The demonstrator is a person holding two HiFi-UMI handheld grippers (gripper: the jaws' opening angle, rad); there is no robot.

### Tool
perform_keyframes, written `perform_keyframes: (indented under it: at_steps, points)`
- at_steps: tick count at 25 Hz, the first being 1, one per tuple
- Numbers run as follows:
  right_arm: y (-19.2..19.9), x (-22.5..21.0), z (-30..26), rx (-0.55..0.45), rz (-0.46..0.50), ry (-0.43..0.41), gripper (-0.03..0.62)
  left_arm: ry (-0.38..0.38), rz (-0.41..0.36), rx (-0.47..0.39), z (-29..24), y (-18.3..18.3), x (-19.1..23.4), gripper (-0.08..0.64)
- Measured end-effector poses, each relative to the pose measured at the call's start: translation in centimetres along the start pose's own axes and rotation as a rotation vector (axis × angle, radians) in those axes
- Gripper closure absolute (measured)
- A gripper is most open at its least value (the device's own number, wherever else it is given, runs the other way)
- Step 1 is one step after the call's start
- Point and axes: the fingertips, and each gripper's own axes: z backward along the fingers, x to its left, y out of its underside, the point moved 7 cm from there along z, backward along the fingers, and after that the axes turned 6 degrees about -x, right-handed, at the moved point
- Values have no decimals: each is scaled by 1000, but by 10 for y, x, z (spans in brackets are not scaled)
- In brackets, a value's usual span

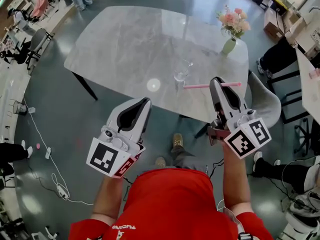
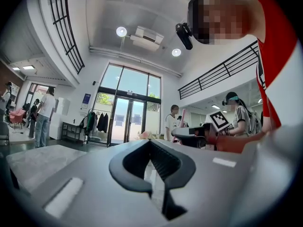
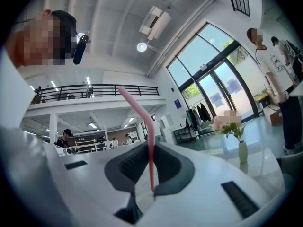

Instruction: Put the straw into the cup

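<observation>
A clear glass cup [image 1: 181, 73] stands upright near the front edge of the grey marble table [image 1: 125, 39]. My right gripper [image 1: 216, 82] hovers at that edge, just right of the cup, shut on a pink straw [image 1: 199, 86]. The straw lies crosswise at the fingertips, and its left end reaches to just below the cup's base. In the right gripper view the straw [image 3: 147, 141] runs up between the dark pads and bends left at its top. My left gripper [image 1: 146, 102] is off the table's front edge, left of the cup, jaws together with nothing between them [image 2: 151, 144].
A pale green vase of pink flowers [image 1: 231, 30] stands at the table's right corner and shows in the right gripper view [image 3: 241, 150]. A grey chair [image 1: 267, 101] sits under that corner. Cables lie on the floor at left [image 1: 47, 154]. People stand farther off.
</observation>
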Motion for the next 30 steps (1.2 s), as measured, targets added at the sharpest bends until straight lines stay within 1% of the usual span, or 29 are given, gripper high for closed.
perform_keyframes:
  at_steps: [10, 17, 21, 25, 30]
  points:
    - [24, -61, -61, 72, 66, -38, 566, -85, -5, -8, -62, 27, 30, 554]
    - [59, -103, -91, 156, 97, -47, 566, -127, -5, 40, -102, 58, 41, 554]
    - [82, -115, -106, 219, 119, -65, 566, -150, 2, 56, -115, 71, 48, 554]
    - [109, -125, -118, 285, 138, -65, 566, -162, 16, 83, -125, 83, 57, 554]
    - [136, -129, -131, 340, 121, -52, 566, -154, 33, 106, -131, 91, 73, 554]
